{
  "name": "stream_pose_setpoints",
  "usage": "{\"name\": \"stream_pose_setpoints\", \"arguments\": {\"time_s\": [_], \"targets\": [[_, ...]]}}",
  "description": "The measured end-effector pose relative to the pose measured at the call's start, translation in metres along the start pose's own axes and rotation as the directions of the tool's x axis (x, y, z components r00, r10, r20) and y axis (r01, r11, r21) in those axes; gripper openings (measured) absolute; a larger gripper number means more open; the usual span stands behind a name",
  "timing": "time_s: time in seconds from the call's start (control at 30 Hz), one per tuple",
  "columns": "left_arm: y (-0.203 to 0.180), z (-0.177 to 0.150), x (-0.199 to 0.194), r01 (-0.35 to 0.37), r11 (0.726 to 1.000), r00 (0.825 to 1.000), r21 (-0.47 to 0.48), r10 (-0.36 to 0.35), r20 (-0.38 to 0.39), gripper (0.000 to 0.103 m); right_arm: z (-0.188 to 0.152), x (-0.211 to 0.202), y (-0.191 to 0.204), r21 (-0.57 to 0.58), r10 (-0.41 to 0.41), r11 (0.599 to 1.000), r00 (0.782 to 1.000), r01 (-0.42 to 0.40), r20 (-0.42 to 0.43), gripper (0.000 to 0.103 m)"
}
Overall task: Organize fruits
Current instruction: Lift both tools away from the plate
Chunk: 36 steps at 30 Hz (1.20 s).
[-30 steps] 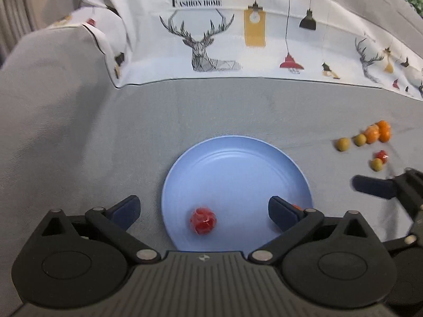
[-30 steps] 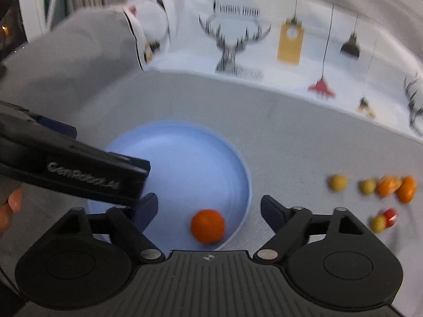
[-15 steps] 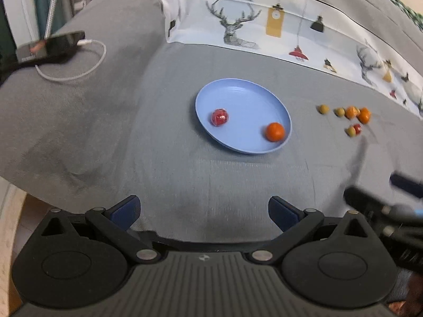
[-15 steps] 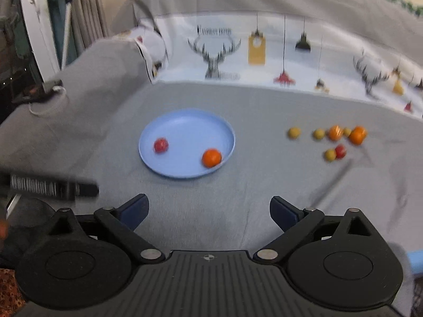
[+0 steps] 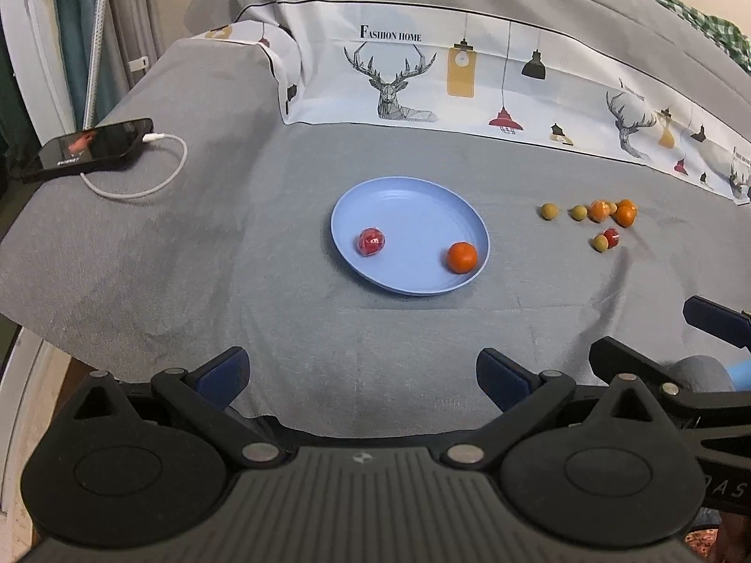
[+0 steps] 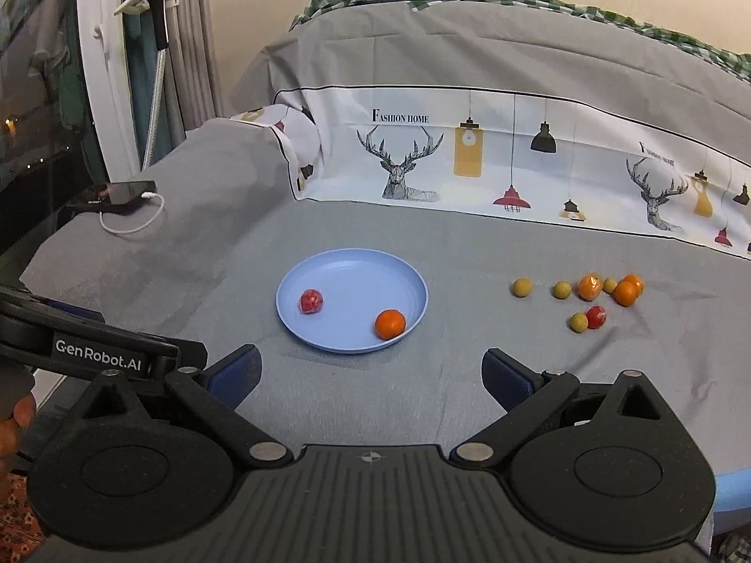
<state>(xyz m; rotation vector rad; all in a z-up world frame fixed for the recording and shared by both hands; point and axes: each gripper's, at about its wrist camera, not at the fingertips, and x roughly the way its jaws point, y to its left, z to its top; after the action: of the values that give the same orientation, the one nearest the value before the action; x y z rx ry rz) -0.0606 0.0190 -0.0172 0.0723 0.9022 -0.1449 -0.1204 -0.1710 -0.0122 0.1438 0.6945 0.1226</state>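
A blue plate sits on the gray cloth. A red fruit and an orange lie in it. The right gripper hangs wide open and empty.

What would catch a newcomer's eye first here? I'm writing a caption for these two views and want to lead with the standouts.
The blue plate at the middle of the grey cloth, holding one orange fruit near its right rim and one red fruit on its left. To its right, a loose cluster of small fruits lies on the cloth. Behind runs a white band printed with a stag and lamps.
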Motion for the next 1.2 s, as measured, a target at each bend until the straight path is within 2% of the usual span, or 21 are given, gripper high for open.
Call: {"name": "stream_pose_setpoints", "arguments": {"time_s": [0.53, 1.2], "targets": [[-0.008, 0.001, 0.010, -0.041, 0.999, 0.998, 0.034, 0.043, -0.046, 0.103, -0.003, 0.011, -0.008, 0.030, 0.038, 0.999, 0.999, -0.037, -0.025, 0.100], [-0.032, 0.020, 0.063, -0.038, 0.996, 0.985, 0.077, 0.050, -0.163, 0.103, -0.006, 0.058, -0.041, 0.110, 0.034, 0.994, 0.993, -0.022, -0.109, 0.100]]}}
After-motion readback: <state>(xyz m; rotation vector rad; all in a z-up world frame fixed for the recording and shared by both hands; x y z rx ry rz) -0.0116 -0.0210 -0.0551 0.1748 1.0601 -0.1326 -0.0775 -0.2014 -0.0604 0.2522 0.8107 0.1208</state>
